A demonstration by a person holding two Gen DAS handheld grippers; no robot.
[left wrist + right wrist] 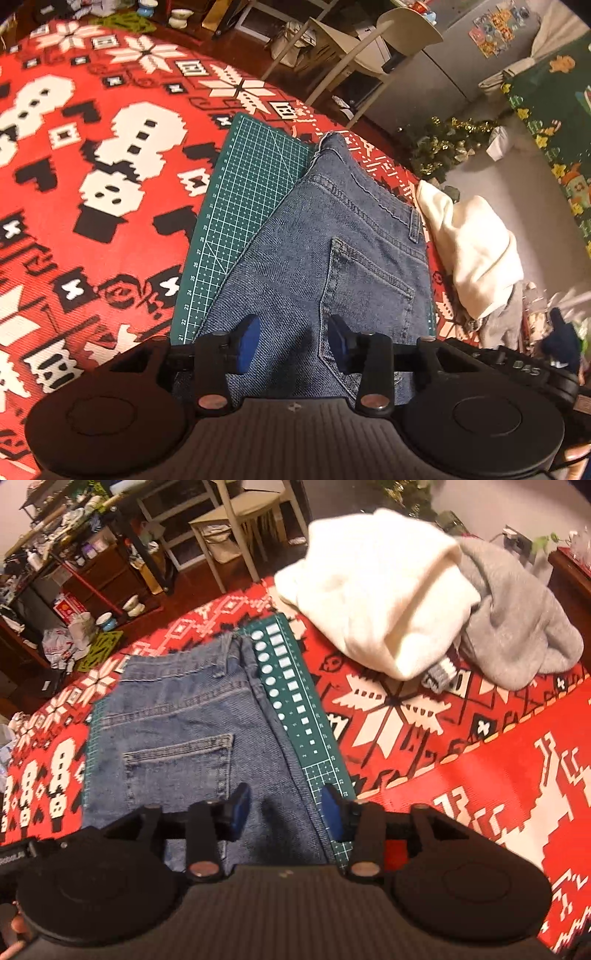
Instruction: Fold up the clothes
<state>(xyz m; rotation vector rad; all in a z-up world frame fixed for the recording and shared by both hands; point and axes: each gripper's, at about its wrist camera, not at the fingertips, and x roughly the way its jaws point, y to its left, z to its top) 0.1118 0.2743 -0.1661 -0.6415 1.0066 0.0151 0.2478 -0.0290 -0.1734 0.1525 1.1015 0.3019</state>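
Here, the left gripper (293, 343) and right gripper (284, 812) are held wide apart, gripping nothing. Folded jeans (332, 266) are spread beneath both on a green cutting mat (236, 206). Beyond the right fingers, white (376, 590) and grey (517, 627) garments are heaped on the red cloth (480, 731).

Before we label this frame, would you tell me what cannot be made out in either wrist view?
- Jeans: the near end is hidden behind the left gripper and the right gripper.
- Grey garment: partly covered by the white garment in the right view.
- Cutting mat: its middle lies under the jeans.
- Shelf clutter, right view: too small to identify.
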